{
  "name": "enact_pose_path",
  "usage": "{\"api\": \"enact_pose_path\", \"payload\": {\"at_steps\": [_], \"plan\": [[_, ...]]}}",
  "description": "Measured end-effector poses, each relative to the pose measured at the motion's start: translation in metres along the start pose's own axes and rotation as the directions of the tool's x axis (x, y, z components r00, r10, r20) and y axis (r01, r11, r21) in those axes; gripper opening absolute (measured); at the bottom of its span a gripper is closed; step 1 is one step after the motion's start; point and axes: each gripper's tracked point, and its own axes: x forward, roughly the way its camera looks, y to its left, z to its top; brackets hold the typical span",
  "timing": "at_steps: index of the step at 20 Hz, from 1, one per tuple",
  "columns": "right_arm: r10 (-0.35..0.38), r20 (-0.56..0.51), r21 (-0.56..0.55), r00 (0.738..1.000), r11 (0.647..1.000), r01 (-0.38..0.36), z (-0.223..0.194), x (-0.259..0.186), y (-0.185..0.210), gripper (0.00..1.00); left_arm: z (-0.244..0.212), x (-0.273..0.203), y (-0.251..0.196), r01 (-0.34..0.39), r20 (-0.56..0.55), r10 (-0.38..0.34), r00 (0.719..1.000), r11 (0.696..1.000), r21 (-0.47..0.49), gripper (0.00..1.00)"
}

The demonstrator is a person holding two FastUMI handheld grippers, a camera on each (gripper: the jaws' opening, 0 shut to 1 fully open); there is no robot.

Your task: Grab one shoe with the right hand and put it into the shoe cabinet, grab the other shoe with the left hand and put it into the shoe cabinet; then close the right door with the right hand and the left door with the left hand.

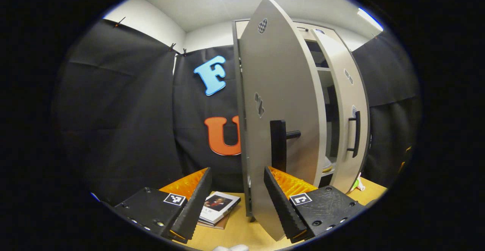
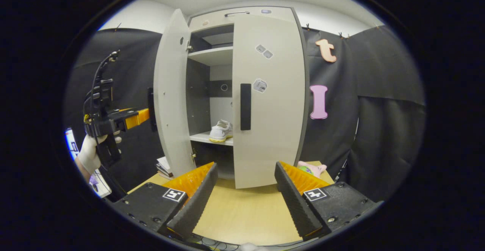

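The grey shoe cabinet (image 2: 212,19) stands on the table. Its right door (image 2: 269,103) lies flat across the right half, black handle (image 2: 245,107) facing me. The left door (image 2: 170,99) stands wide open. One white shoe (image 2: 221,130) rests on the middle shelf, partly hidden by the right door. My right gripper (image 2: 244,194) is open and holds nothing, a short way back from the cabinet. A gloved hand holds my left gripper (image 2: 142,116) at the open door's outer face. In the left gripper view that door (image 1: 280,103) is close and edge-on, its handle (image 1: 278,145) just beyond my open left gripper (image 1: 237,201).
A stack of books (image 1: 218,207) lies on the wooden table (image 2: 242,213) left of the cabinet, behind the open door. A pink and green soft toy (image 2: 310,167) sits at the cabinet's right corner. Black cloth walls close in on both sides.
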Motion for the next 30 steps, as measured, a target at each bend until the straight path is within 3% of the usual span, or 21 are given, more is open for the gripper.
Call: {"api": "enact_pose_path", "payload": {"at_steps": [2, 3, 4, 6, 8, 10, 15, 16, 19, 20, 22, 24, 25, 27, 30], "plan": [[-0.009, -0.007, 0.004, 1.0, 1.0, 0.009, -0.003, -0.002, -0.005, 0.98, 0.001, 0.004, -0.017, 0.03, -0.006, -0.03, 1.0, 1.0, 0.002, 0.85], [-0.014, -0.008, 0.006, 1.0, 1.0, 0.014, -0.003, -0.003, -0.008, 0.98, 0.001, 0.007, -0.024, 0.034, -0.011, -0.034, 0.999, 0.999, 0.008, 0.77], [-0.019, -0.006, 0.009, 1.0, 1.0, 0.019, -0.003, -0.004, -0.012, 0.98, 0.0, 0.006, -0.025, 0.028, -0.017, -0.028, 0.999, 1.0, 0.01, 0.91], [-0.024, -0.004, 0.015, 1.0, 1.0, 0.024, -0.002, -0.008, -0.016, 0.99, 0.002, 0.011, -0.031, 0.026, -0.018, -0.026, 0.999, 1.0, 0.003, 1.0], [-0.033, 0.002, 0.016, 0.999, 0.999, 0.033, -0.001, -0.01, -0.022, 0.98, 0.003, 0.011, -0.037, 0.034, -0.023, -0.034, 0.999, 0.999, 0.002, 0.96], [-0.039, 0.007, 0.019, 0.999, 0.999, 0.038, -0.001, -0.011, -0.025, 0.98, 0.003, 0.01, -0.041, 0.033, -0.024, -0.033, 0.999, 0.999, 0.012, 1.0], [-0.036, 0.008, 0.024, 0.999, 0.999, 0.036, 0.0, -0.01, -0.026, 0.98, -0.006, -0.004, -0.043, 0.029, -0.054, -0.029, 0.998, 1.0, 0.002, 0.96], [-0.039, 0.011, 0.025, 0.999, 0.999, 0.039, 0.001, -0.012, -0.026, 0.98, -0.008, -0.009, -0.043, 0.024, -0.065, -0.024, 0.998, 1.0, -0.002, 1.0], [-0.038, 0.019, 0.028, 0.999, 0.999, 0.037, 0.002, -0.015, -0.022, 0.98, -0.01, -0.027, -0.045, 0.028, -0.075, -0.029, 0.997, 1.0, -0.013, 0.96], [-0.035, 0.02, 0.029, 0.999, 0.999, 0.035, 0.004, -0.016, -0.02, 0.98, -0.011, -0.034, -0.048, 0.035, -0.082, -0.036, 0.996, 0.999, -0.014, 1.0], [-0.036, 0.024, 0.025, 0.999, 0.999, 0.035, 0.006, -0.017, -0.016, 0.98, -0.01, -0.05, -0.049, 0.04, -0.081, -0.041, 0.996, 0.999, -0.016, 0.96], [-0.038, 0.036, 0.02, 0.999, 0.999, 0.037, 0.009, -0.02, -0.012, 0.99, -0.01, -0.067, -0.049, 0.045, -0.079, -0.047, 0.996, 0.999, -0.024, 1.0], [-0.04, 0.043, 0.019, 0.998, 0.999, 0.039, 0.011, -0.022, -0.01, 0.99, -0.01, -0.075, -0.05, 0.047, -0.078, -0.049, 0.996, 0.999, -0.027, 0.96], [-0.044, 0.067, 0.02, 0.997, 0.999, 0.043, 0.018, -0.026, -0.005, 0.99, -0.012, -0.092, -0.049, 0.048, -0.088, -0.051, 0.995, 0.998, -0.035, 1.0], [-0.044, 0.089, 0.021, 0.995, 0.999, 0.043, 0.021, -0.031, 0.003, 0.98, -0.014, -0.112, -0.051, 0.056, -0.095, -0.059, 0.994, 0.998, -0.038, 0.96]]}}
